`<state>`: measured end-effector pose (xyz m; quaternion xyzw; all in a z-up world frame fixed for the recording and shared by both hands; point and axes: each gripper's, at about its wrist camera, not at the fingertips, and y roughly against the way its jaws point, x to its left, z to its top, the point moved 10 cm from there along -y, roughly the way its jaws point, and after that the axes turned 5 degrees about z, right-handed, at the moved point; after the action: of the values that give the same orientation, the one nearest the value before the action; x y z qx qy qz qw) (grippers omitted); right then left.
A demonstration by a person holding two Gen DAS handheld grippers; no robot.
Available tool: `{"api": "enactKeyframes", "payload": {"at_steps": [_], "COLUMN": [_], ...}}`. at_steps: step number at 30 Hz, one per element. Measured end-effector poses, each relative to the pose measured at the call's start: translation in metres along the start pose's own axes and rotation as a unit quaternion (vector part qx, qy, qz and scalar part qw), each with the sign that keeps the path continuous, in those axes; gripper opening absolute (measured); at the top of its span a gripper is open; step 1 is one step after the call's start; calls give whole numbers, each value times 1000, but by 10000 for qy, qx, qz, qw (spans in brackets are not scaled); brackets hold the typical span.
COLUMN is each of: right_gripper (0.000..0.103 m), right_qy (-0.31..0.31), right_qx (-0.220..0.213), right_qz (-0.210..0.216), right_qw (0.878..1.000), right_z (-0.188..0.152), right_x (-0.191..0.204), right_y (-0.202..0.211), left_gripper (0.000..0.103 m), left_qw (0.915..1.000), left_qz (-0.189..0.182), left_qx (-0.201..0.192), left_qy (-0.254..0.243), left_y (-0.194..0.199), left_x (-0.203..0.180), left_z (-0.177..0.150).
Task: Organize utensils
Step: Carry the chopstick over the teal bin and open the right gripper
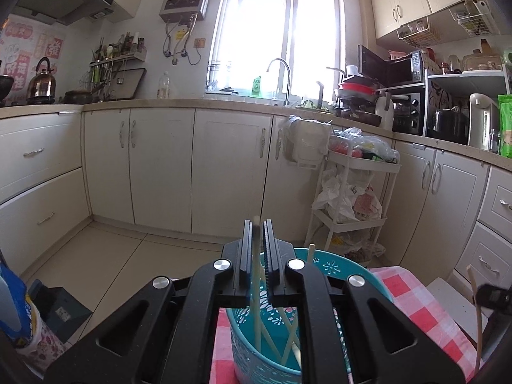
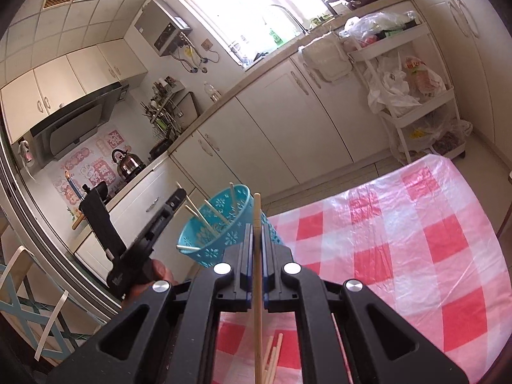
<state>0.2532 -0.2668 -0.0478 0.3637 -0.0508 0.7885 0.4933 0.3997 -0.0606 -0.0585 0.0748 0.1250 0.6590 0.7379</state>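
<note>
My right tool (image 2: pixel 256 224) pinches a light, stiff, slippery wooden chopstick (image 2: pixel 258 288) mid-shaft; my left tool (image 1: pixel 256 224), barely parted, releases a pale chopstick (image 1: pixel 257 313) into the teal perforated holder (image 1: pixel 256 361).

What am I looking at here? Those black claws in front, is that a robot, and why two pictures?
No robot: a person holds a two-finger gripper in each hand, with a camera on each looking along the fingers. The left gripper is over a teal utensil holder with a pale chopstick between its jaws, which stand slightly apart, the chopstick's lower end already inside. The right gripper is shut on a wooden chopstick above the red-checked tablecloth, where more chopsticks lie. The right view also shows the left gripper beside the holder.
</note>
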Motion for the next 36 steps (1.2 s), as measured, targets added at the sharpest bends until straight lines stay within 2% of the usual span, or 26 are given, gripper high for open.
{"api": "enactKeyframes", "payload": {"at_steps": [1,3,7,9,15,21,24,28,36], "right_gripper": [5,5,5,5,5,5,5,5,6], "right_qy": [62,157,294,339,466,659,732,859,1092], "right_qx": [-45,-115,-304,-432,-783,-1138,-1178,-951,-469], "right_qz": [34,82,151,177,179,-56,-234,-451,-688], "right_qw": [10000,9998,9990,9983,9957,9913,9901,9907,9905], "right_z": [6,17,39,51,85,113,119,113,84], "right_x": [6,16,33,41,59,66,63,54,42], "right_y": [-3,-10,-21,-28,-59,-96,-115,-140,-157], "left_gripper": [15,35,44,52,63,67,68,68,69], "left_qw": [10000,10000,9997,9989,9962,9936,9908,9890,9887], "left_qz": [20,68,209,348,529,519,439,345,262], "left_qx": [26,66,-29,-117,105,483,662,797,829], "left_qy": [-11,-11,112,306,677,880,1092,1198,1222], "left_y": [1,4,22,37,66,74,73,71,72], "left_x": [1,5,22,35,54,50,50,50,48], "left_z": [-1,-2,2,0,-41,-92,-111,-127,-127]}}
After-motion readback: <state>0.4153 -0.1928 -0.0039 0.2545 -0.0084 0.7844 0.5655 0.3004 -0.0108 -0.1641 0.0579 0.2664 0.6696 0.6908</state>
